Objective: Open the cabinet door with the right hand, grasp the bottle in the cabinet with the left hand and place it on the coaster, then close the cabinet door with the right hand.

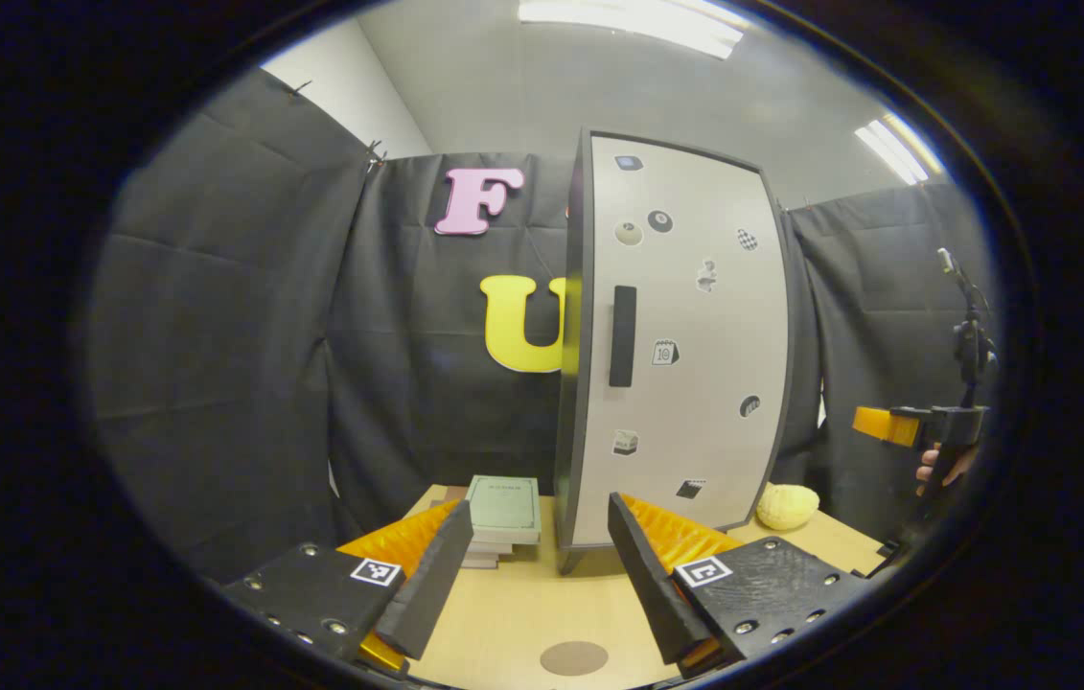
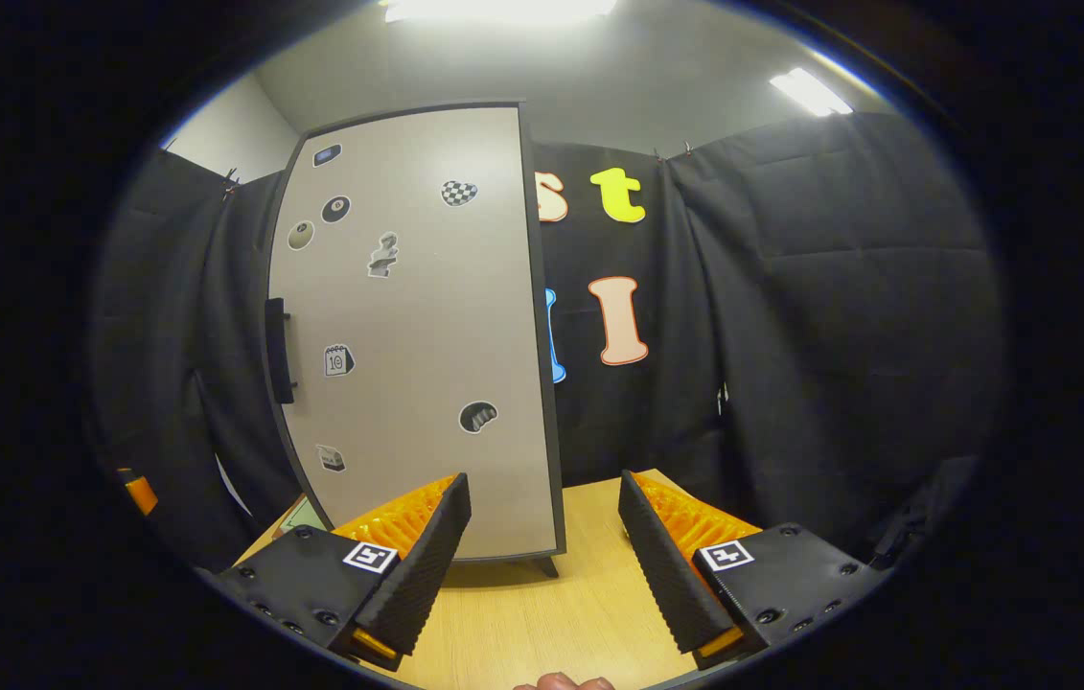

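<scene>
Cabinet point(image 1: 685, 345) door shut, handle point(image 1: 622, 335) on its left edge, so bottle presumably hidden inside. Coaster point(image 1: 574, 657) bare on table point(image 1: 503, 613), near left gripper point(image 1: 532, 565). Right gripper point(image 2: 542, 546) back from door. Both jaws wide open, empty.

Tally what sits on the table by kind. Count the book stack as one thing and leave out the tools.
Cabinet: 1
Coaster: 1
Stack of books: 1
Yellow lumpy object: 1
Total: 4
</scene>
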Tool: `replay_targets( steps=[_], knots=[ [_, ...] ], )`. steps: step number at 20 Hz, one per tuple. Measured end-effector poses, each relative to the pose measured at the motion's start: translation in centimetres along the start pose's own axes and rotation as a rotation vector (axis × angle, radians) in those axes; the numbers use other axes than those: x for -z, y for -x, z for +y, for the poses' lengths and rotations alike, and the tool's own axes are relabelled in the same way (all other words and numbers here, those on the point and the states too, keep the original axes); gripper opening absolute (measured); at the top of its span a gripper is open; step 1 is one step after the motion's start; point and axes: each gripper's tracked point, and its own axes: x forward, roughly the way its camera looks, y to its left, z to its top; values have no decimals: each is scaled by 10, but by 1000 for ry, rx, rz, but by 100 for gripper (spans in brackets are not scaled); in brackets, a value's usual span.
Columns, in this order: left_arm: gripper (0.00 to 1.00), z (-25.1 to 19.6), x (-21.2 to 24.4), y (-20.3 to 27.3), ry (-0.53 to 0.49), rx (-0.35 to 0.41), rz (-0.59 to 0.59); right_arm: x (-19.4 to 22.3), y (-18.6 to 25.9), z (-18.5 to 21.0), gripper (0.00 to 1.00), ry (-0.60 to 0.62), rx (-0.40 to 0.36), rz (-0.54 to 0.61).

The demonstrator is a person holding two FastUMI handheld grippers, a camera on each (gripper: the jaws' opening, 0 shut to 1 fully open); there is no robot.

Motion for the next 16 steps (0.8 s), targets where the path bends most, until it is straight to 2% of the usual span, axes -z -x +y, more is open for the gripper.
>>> replay_targets(
  steps=[3,4,6,7,8,15,16],
  knots=[
    [88,-1,16,4,0,-5,14,-4,-4,1,99,9,-6,12],
    [88,0,22,6,0,-8,19,-8,-5,2,94,13,-9,7],
    [88,0,36,13,3,-15,40,-18,-11,6,94,23,-19,-7],
    [88,1,44,17,5,-23,53,-23,-13,12,99,24,-30,-11],
    [86,4,51,21,7,-31,66,-29,-18,16,98,22,-44,-12],
    [88,30,80,49,41,-107,119,-60,-49,79,98,1,-189,34],
    [85,36,82,52,36,-124,121,-64,-52,91,98,-8,-211,40]
  ],
)
